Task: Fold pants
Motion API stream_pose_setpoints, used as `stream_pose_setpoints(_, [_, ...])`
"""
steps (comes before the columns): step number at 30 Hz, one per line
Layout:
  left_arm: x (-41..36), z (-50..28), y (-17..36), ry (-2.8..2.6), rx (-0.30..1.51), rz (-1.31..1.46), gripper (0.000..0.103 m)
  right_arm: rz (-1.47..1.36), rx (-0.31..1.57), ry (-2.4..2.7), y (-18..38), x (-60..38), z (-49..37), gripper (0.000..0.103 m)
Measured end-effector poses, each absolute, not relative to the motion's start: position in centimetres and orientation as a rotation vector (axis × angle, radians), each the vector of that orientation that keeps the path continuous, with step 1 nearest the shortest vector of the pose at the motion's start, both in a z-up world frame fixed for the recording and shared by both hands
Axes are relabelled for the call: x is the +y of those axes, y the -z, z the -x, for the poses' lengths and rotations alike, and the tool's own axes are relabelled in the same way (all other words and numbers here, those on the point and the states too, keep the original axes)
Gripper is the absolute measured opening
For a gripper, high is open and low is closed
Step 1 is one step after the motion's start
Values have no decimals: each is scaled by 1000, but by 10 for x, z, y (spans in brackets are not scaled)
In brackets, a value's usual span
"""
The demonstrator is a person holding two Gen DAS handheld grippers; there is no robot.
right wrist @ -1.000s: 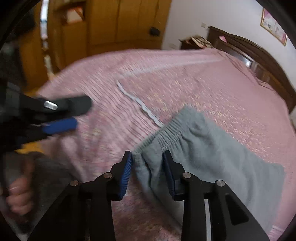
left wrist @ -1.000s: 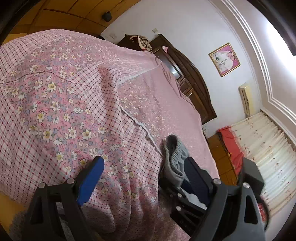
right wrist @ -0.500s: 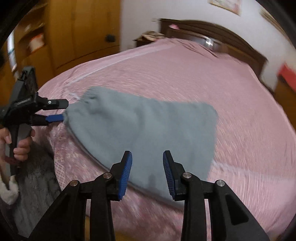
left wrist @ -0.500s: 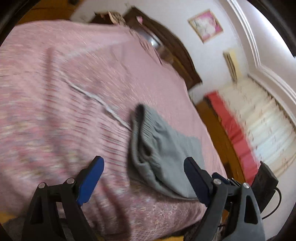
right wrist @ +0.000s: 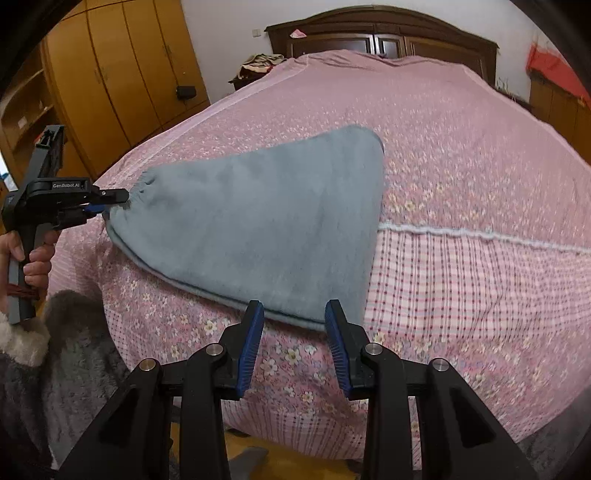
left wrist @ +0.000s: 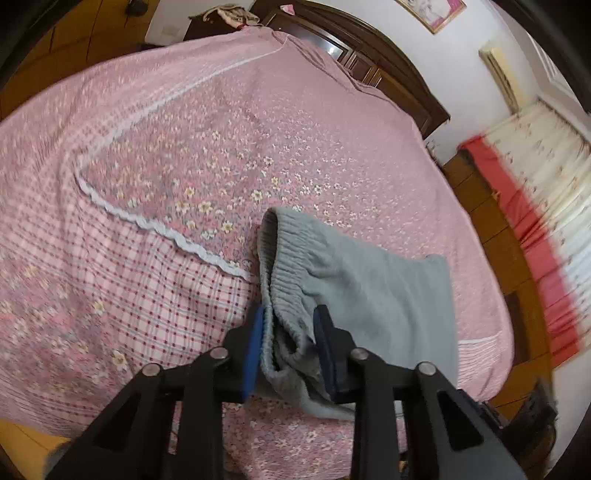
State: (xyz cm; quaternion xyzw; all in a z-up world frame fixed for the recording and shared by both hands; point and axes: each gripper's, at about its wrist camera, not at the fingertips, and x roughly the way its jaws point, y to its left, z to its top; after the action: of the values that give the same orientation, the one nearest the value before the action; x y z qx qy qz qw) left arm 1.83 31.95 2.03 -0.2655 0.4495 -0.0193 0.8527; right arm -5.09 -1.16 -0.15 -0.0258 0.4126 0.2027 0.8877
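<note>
Grey folded pants (right wrist: 258, 221) lie flat on the pink floral bed. In the left wrist view their ribbed waistband (left wrist: 280, 280) runs straight into my left gripper (left wrist: 290, 312). Its jaws are closing, and the bunched waistband fills the gap between the blue pads. From the right wrist view this gripper (right wrist: 118, 199) pinches the waistband's corner at the far left. My right gripper (right wrist: 295, 308) stands open at the pants' near hemmed edge. That edge lies between its fingertips, but the pads do not press on it.
The bedcover (right wrist: 461, 155) spreads wide to the right, with a white lace seam (right wrist: 480, 234). A dark headboard (right wrist: 380, 33) stands at the back and a wooden wardrobe (right wrist: 122, 74) at the left. A person's hand (right wrist: 33, 254) holds the left gripper's handle above a fluffy grey sleeve (right wrist: 74, 350).
My left gripper came in over the waistband and its wide jaws narrowed around it. My right gripper swung from the waistband along the pants to the far end.
</note>
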Motion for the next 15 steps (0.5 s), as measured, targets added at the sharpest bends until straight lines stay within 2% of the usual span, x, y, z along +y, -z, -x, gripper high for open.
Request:
stream_pose_setpoints(2, [313, -20, -25, 23, 954, 534, 19, 47, 857, -424, 4, -16, 52, 35])
stream_pose_setpoints(8, [279, -26, -74, 93, 898, 501, 14, -44, 799, -417, -4, -37, 57, 35])
stream_pose_setpoints(10, [243, -44, -104, 176, 882, 481, 13, -91, 751, -414, -13, -52, 62, 35])
stream_pose_setpoints(15, [89, -80, -185, 439, 827, 303, 11, -184, 679, -337, -29, -107, 72, 36])
